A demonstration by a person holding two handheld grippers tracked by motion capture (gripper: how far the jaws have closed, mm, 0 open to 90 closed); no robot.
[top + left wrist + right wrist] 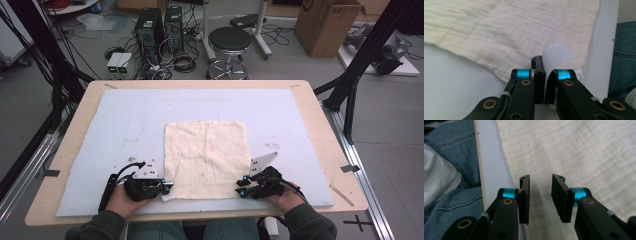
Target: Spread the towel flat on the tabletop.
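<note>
My left gripper [545, 75] is clenched on the white tag [556, 53] at the near-left corner of the cream cloth [206, 157]; my right gripper [540, 195] hangs released over the near-right corner. Soft, light, floppy on the blue mat [125, 120]: I'd pinch that hem

Both forearms enter from the near table edge, each hand wrapped around its gripper. The left gripper [167, 187] points inward with jaws pressed together; the right gripper [240, 189] points inward, jaws standing apart.
</note>
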